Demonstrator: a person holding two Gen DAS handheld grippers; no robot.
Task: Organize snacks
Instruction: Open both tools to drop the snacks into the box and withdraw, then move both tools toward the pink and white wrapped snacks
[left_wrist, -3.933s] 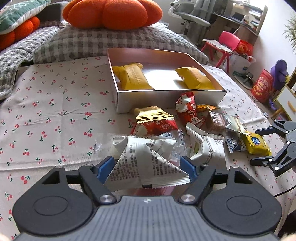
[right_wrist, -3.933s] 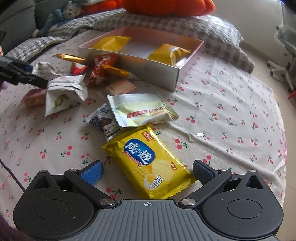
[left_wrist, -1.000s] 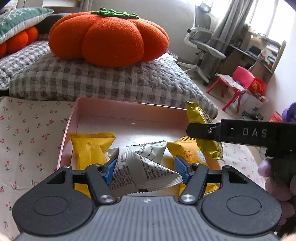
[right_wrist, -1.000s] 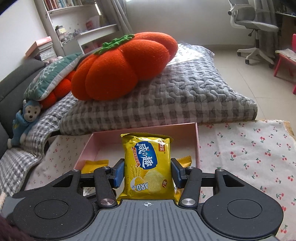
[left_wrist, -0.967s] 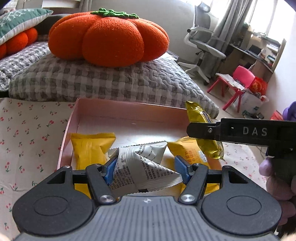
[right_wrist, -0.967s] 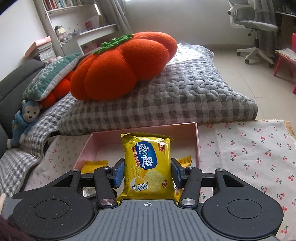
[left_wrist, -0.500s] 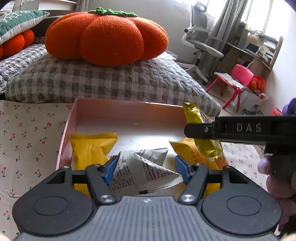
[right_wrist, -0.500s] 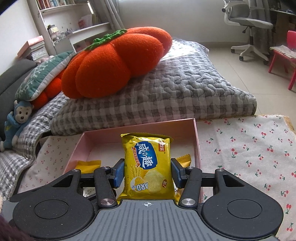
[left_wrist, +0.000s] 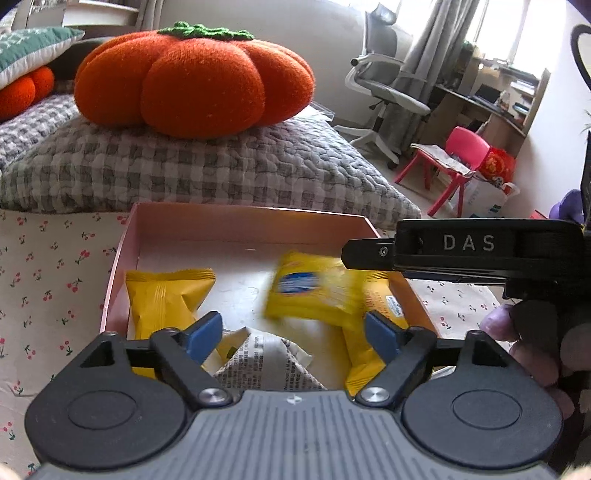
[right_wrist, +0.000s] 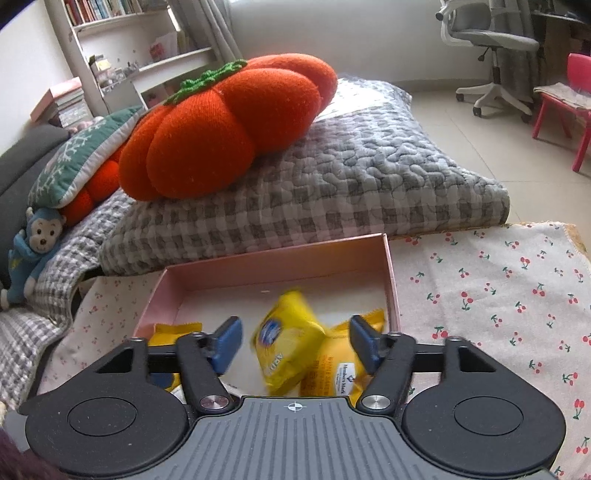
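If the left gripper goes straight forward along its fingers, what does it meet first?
Probably the newsprint packet, lying in the pink box just below and between the open fingers of the left gripper. Depth is unclear; it might pass over it and meet the box floor.

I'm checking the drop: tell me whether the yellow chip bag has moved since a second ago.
Yes. The yellow chip bag has left the right gripper, whose jaws have just been opening, and dropped, blurred, down into the pink box.
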